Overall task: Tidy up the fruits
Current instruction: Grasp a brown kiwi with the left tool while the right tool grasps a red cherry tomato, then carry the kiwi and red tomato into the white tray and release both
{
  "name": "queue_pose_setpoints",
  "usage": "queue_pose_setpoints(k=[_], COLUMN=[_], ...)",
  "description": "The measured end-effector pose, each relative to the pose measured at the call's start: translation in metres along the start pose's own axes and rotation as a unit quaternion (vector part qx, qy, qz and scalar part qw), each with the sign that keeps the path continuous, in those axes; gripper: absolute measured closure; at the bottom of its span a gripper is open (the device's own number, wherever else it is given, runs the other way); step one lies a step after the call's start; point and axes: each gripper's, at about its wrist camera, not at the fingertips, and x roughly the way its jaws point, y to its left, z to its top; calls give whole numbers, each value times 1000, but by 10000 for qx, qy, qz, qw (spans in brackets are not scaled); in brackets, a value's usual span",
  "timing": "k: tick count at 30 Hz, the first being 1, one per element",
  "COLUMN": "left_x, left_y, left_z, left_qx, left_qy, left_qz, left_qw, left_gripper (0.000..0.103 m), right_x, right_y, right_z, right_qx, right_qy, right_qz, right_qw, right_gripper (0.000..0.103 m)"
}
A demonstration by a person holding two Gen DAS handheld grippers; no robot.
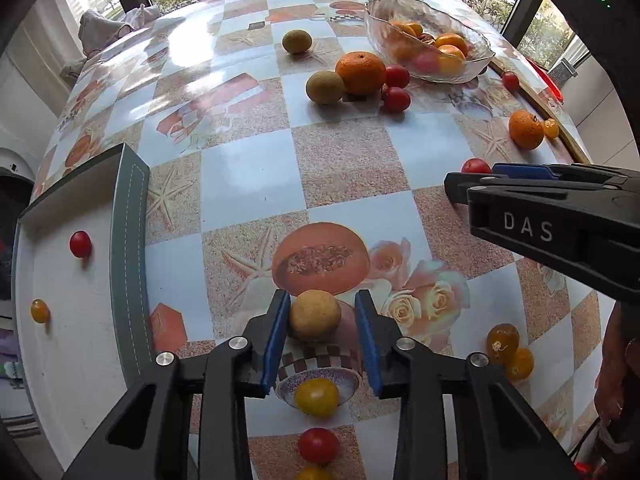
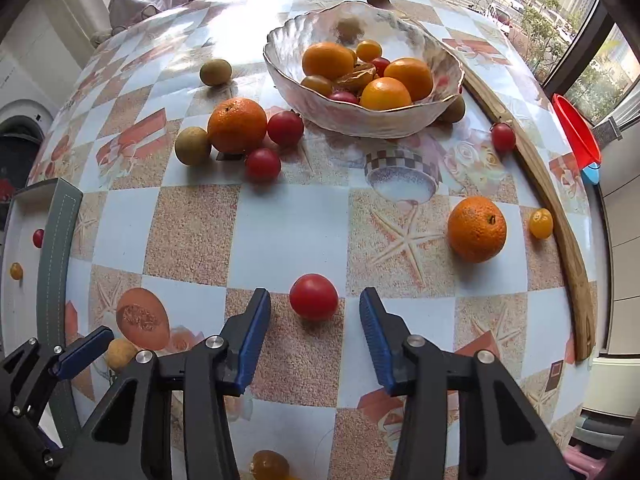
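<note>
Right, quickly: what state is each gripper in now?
Left gripper: open, fingers either side of the tan fruit, not gripping it.
Right gripper: open, red tomato between its fingers, untouched.

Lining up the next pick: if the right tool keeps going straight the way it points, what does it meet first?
Most likely the red tomato, which sits between the right tool's open pads with gaps on both sides; below it is only the table.

Bright window daylight, tabletop glare, fisheye warping
</note>
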Motion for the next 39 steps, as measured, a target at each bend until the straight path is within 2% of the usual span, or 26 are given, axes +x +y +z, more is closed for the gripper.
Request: queue_pose_setpoints(k=[1, 3, 5, 10, 19, 29, 39], left_x=[-1, -2, -7, -24, -47, -66, -80], left_y=[1, 7, 13, 24, 41, 83, 148], left_z=[0, 1, 3, 6, 9, -3, -31], left_qx=[-36, -182, -313, -382, -503, -886, -1439], left_qy=[-15, -33, -96, -252, -454, -606, -734], left_qz=[-73, -312, -472, -602, -631, -433, -8], left_qw=[10000, 9993, 9983, 9971, 9957, 9933, 9869], left_gripper=[76, 76, 76, 76, 76, 76, 76], right_x=[0, 0, -2, -16, -37, -52, -59], right_y=[1, -1, -7, -19, -16, 26, 103], right_z=[1, 3, 2, -8, -20, -15, -4], right_qx=[-9, 61, 200, 448, 496, 135, -480], right_qy=[-34, -40, -42, -100, -68, -82, -62], right_qz=[18, 141, 304, 750, 979, 1230, 1583], right_qw=[10000, 9999, 9993, 9961, 9939, 9923, 9862], right_gripper=[69, 79, 79, 79, 79, 79, 79])
